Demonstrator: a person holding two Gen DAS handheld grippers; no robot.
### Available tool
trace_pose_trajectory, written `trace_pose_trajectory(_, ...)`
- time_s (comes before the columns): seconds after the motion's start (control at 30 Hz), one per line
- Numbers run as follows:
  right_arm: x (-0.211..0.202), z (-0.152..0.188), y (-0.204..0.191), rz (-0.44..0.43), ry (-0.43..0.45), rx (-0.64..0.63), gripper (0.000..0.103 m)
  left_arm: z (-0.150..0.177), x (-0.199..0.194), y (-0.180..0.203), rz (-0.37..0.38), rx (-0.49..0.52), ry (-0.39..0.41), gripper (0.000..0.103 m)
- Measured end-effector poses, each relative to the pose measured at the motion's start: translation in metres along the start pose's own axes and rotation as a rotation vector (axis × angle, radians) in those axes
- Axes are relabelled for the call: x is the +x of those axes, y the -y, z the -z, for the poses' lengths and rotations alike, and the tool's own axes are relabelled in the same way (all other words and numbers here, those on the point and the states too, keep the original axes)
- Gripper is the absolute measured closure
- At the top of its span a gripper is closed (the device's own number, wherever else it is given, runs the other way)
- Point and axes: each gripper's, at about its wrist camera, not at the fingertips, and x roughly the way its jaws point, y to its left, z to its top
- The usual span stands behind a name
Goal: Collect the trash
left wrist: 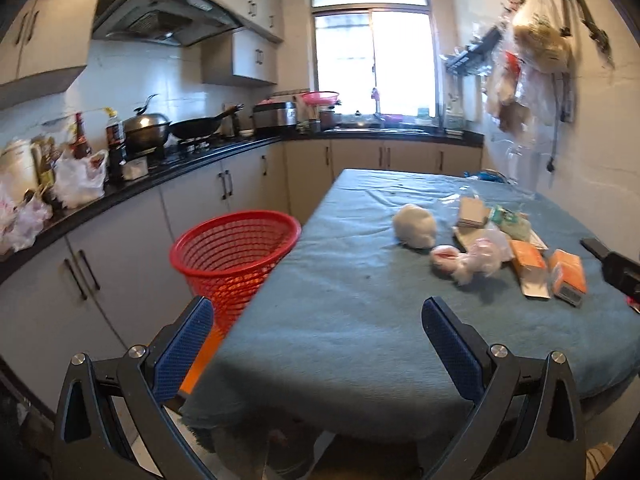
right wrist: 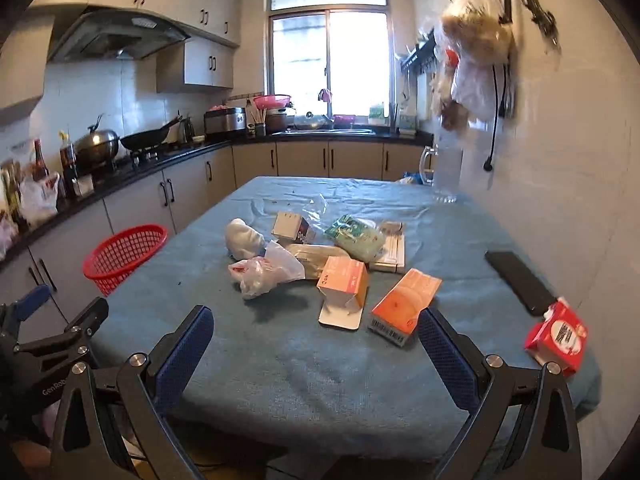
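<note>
Trash lies in a heap mid-table: a white crumpled wad (right wrist: 244, 238), a clear plastic bag (right wrist: 264, 270), two orange cartons (right wrist: 344, 280) (right wrist: 404, 304), a green packet (right wrist: 356, 236) and a small white box (right wrist: 290, 226). In the left wrist view the same wad (left wrist: 414, 226) and an orange carton (left wrist: 568, 276) show at the right. A red mesh basket (left wrist: 232, 252) (right wrist: 124, 252) stands by the table's left edge. My left gripper (left wrist: 318, 320) is open over the table's near left corner. My right gripper (right wrist: 316, 330) is open above the near edge, short of the heap.
A blue cloth covers the table (right wrist: 320, 380). A black phone (right wrist: 520, 280) and a red carton (right wrist: 558, 338) lie at the right edge, a clear jug (right wrist: 446, 176) at the far right. The kitchen counter (left wrist: 132, 184) with pots and bags runs along the left.
</note>
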Motion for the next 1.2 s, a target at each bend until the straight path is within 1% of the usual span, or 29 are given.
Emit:
trace_pose_trajectory(0.17,0.009,0.008,-0.001,-0.005,-0.031,-0.002,0.0,0.005,0.006,-0.009,0.002,-0.023,-0.024,0.0)
trace_pose_trajectory(0.33,0.014,0.012,-0.004,-0.015,-0.045,0.001,0.0,0.005,0.007,-0.006,-0.002,0.006,-0.018,0.0)
trace_pose_trajectory(0.53,0.018,0.016,-0.006,-0.001,-0.054,-0.017,0.0,0.007,0.011,-0.003,0.003,0.012,-0.034,0.0)
trace_pose_trajectory(0.67,0.022,0.019,-0.007,-0.012,-0.065,-0.02,0.0,0.008,0.013,-0.001,0.003,0.026,-0.037,0.0)
trace_pose_trajectory(0.87,0.025,0.021,-0.016,-0.003,-0.069,-0.048,0.0,0.01,0.015,-0.002,0.001,0.026,-0.042,0.0)
trace_pose_trajectory(1.2,0.031,0.023,-0.018,0.002,-0.091,-0.06,0.0,0.011,0.019,-0.001,0.0,0.032,-0.05,0.0)
